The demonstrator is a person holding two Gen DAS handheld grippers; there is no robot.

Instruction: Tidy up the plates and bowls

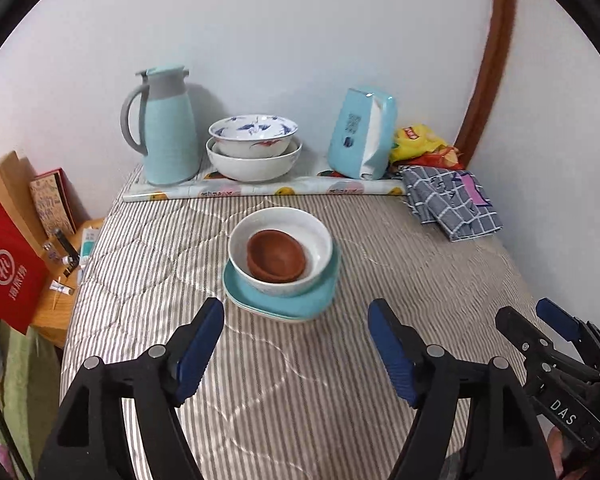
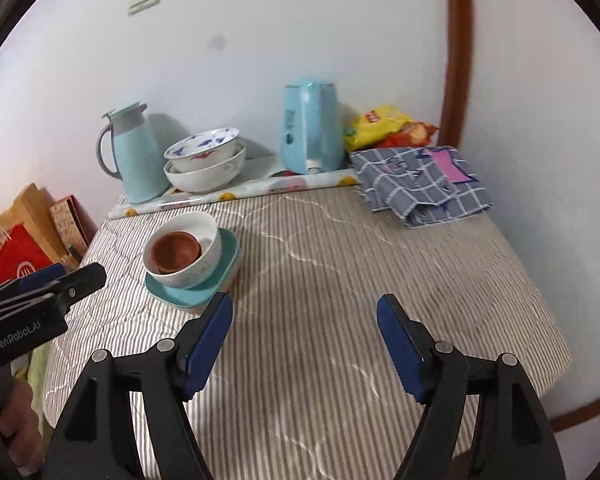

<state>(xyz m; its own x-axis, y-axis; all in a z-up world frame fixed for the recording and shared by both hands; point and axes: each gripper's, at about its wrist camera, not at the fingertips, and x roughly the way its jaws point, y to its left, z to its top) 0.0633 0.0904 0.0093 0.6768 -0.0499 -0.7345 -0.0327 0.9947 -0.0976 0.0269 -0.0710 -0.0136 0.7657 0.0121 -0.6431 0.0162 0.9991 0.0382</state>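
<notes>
Black-framed, blue-padded left gripper angles downward over the striped quilted bedcover, jaws spread wide with nothing between them. The matching right gripper holds a like downward tilt just beside it, jaws likewise apart and empty; part of a hand grips the left tool's handle at the lower left edge of the right wrist view.

Ahead of the left gripper, clear of both, stands one stack: teal rounded-square plates lying flat on the cover, a white ceramic bowl upright on them, and brown clay bowls nested inside, mouths upward.

Against the rear wall, a blue-patterned white bowl sits upright in a larger plain white bowl between a pale teal jug and a teal tissue box.
</notes>
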